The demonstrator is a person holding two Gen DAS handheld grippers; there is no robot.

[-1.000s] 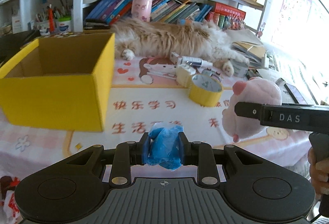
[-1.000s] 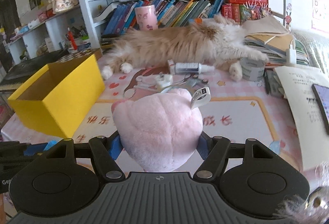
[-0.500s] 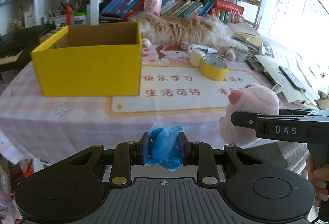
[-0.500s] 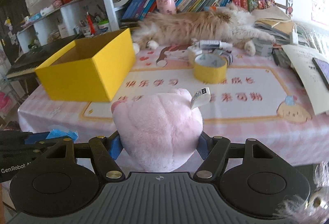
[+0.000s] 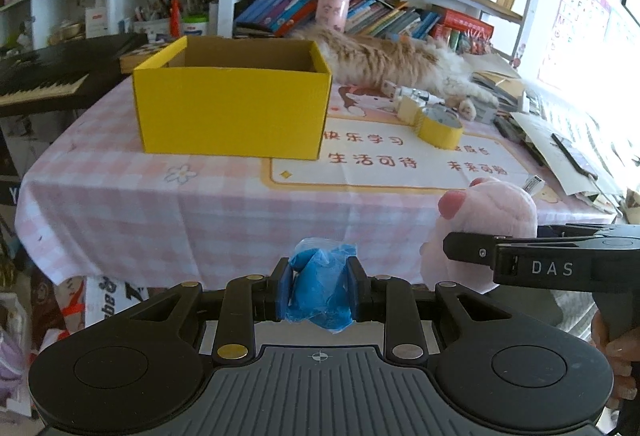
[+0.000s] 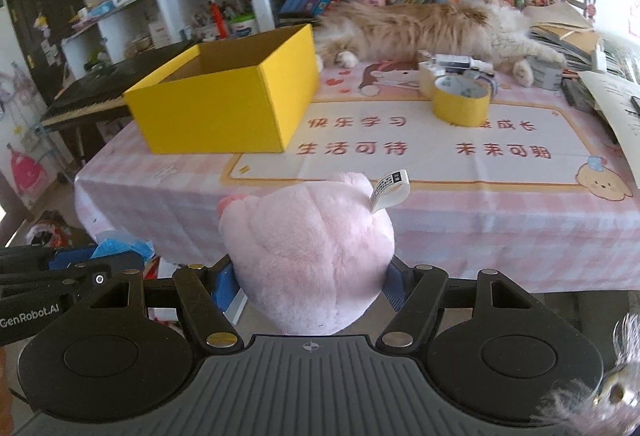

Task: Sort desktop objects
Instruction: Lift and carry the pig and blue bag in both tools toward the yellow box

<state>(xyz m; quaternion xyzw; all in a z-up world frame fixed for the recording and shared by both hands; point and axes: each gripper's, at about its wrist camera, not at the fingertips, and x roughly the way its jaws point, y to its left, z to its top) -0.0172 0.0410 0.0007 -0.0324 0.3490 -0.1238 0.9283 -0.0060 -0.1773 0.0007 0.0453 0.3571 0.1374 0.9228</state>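
Midway at best — left gripper (image 5: 319, 290) clamped on blue wad (image 5: 320, 286), right gripper (image 6: 312, 278) hugging pink plush (image 6: 308, 256), both short of the table. Yellow box (image 5: 232, 115) seemingly empty; tape (image 6: 462, 103) not yet sorted.

Cat (image 6: 424, 27) lying along the table's far edge, before bookshelves (image 5: 360, 11); keyboard (image 5: 44, 83) left of the table (image 6: 480, 232).

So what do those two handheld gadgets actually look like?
Both are matte black plastic. Each gripper, left and right, has a ribbed grey-black base, two round discs, brass-coloured rivets on jointed links, and blue pads on its fingers. Side lettering reads "DAS" on the right one and "GenRobot.AI" on the left. No cables are visible.
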